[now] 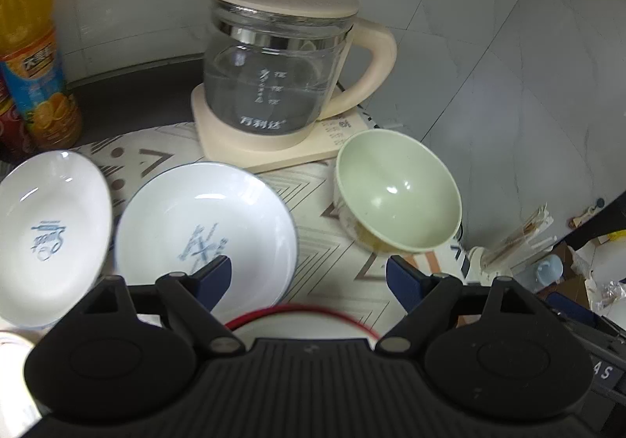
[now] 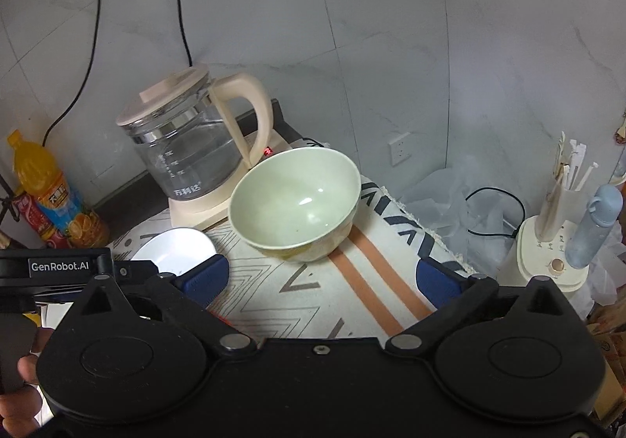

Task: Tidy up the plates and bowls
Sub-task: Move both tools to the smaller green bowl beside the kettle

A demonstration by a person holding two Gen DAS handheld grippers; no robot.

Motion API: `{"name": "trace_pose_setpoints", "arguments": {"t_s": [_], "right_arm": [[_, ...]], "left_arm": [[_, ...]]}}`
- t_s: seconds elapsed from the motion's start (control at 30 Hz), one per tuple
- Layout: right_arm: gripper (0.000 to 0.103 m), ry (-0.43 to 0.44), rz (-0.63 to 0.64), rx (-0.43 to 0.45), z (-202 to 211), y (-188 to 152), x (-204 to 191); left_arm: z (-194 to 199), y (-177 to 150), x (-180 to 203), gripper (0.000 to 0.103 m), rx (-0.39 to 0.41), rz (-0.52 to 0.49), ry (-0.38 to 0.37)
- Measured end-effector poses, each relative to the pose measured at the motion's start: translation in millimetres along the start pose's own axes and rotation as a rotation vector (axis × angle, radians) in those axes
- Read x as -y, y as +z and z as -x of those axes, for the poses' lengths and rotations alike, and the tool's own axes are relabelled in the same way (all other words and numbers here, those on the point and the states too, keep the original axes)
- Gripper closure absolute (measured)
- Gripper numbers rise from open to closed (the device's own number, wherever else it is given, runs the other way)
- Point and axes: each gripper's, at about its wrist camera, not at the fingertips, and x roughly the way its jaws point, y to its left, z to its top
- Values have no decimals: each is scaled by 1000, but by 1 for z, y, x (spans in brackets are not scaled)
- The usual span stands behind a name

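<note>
Both jaws gaped empty, the left gripper (image 1: 309, 273) above a white plate (image 1: 205, 230) with its twin (image 1: 51, 234) alongside, the right gripper (image 2: 321, 277) facing the green bowl (image 2: 295, 203) standing alone on the worktop (image 2: 313, 301), likely awaiting stacking.

Grey marble-look wall tiles (image 2: 391, 27), corner wall socket (image 2: 400, 153), patterned tablecloth (image 2: 321, 297).
</note>
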Motion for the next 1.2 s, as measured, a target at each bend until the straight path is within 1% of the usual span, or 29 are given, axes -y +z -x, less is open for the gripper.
{"name": "trace_pose_setpoints", "arguments": {"t_s": [0.13, 0.47, 0.63, 0.77, 0.9, 0.93, 0.97, 1.03, 1.07, 1.1, 1.13, 1.2], "right_arm": [[0, -6, 8, -23, -15, 11, 9], [0, 23, 35, -59, -53, 39, 24], [4, 41, 36, -95, -77, 46, 31], [13, 61, 26, -118, -95, 52, 35], [23, 72, -1, -144, -111, 53, 40], [25, 73, -9, -152, -115, 52, 40], [29, 74, -17, -161, -119, 51, 41], [32, 80, -34, -178, -126, 50, 41], [35, 84, -40, -185, -128, 49, 41], [38, 85, -42, -192, -131, 48, 41], [39, 84, -42, -200, -134, 46, 40], [44, 77, -48, -211, -138, 45, 39]], "left_arm": [[-17, 9, 13, 18, -8, 4, 12], [-56, 30, 30, 20, -9, 65, 32], [-74, 35, 36, 23, -21, 89, 51], [-86, 36, 39, 32, -30, 94, 55], [-99, 37, 37, 47, -61, 113, 58], [-101, 37, 37, 48, -64, 117, 59], [-103, 38, 37, 52, -67, 120, 61], [-108, 39, 36, 59, -79, 132, 60], [-111, 40, 36, 65, -89, 140, 55], [-114, 40, 36, 69, -97, 146, 50], [-116, 40, 36, 71, -103, 152, 46], [-120, 40, 35, 80, -114, 162, 37]]}}
